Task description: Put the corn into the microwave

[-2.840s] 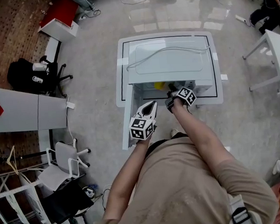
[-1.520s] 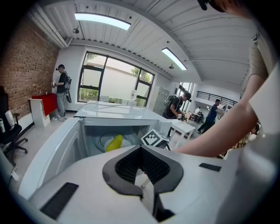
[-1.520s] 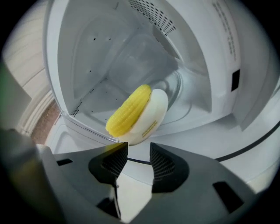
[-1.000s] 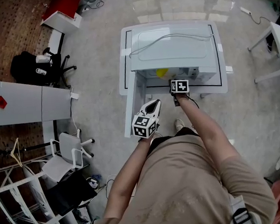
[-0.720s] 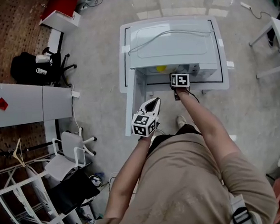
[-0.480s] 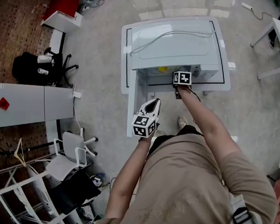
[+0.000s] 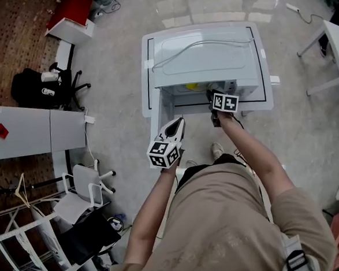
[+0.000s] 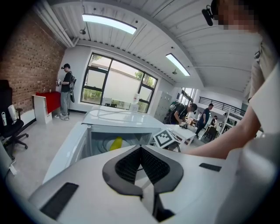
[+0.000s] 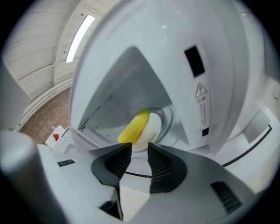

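Note:
The yellow corn [image 7: 193, 87] lies inside the white microwave [image 7: 204, 54], on its glass turntable [image 9: 164, 120]. The microwave door [image 7: 161, 106] stands swung open at the left. My right gripper [image 7: 212, 94] hovers just in front of the opening. In the right gripper view its jaws [image 9: 140, 148] are partly apart with nothing between them, and the corn [image 9: 134, 127] lies beyond the tips. My left gripper [image 7: 179, 121] hangs over the open door, jaws together and empty. In the left gripper view the corn [image 8: 115, 143] shows past its tips [image 8: 141, 148].
The microwave sits on a white table [image 7: 148, 75]. At the left stand a black office chair [image 7: 39, 89], a grey cabinet [image 7: 36, 132] and a white chair [image 7: 80, 187]. Another white table [image 7: 337, 51] is at the right. People [image 8: 66, 89] stand in the room's background.
The right gripper has drawn back from the microwave cavity and lifted a little before the opening. The left gripper has shifted slightly left. The corn stays inside.

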A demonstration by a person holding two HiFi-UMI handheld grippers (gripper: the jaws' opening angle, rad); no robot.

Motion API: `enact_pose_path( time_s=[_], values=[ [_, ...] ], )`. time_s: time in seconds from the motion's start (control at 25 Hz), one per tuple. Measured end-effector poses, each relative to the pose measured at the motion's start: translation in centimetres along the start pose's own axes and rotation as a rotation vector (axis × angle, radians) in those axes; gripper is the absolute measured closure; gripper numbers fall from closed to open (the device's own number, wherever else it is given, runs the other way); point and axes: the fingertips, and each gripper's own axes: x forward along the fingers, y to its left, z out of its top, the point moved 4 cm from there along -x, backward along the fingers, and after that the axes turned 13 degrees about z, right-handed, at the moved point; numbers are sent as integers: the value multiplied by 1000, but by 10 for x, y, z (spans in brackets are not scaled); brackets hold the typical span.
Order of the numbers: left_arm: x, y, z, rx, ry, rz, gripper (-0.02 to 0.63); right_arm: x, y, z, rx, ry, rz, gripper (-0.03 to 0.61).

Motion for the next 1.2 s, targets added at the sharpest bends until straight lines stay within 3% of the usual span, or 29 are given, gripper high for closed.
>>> enact_pose_path(
  time_s=[0.4, 0.8, 1.04, 1.2],
  values=[
    [-17, 19, 58, -59, -166, 35, 611, -106, 72, 40, -221, -109, 175, 476],
    [-34, 38, 89, -74, -241, 71, 611, -182, 151, 91, -537, -208, 257, 441],
    [-59, 44, 101, -95, -290, 84, 611, -214, 182, 103, -766, -236, 218, 416],
    [-71, 38, 103, -58, -316, 70, 611, -230, 184, 104, -823, -258, 183, 413]
  ],
)
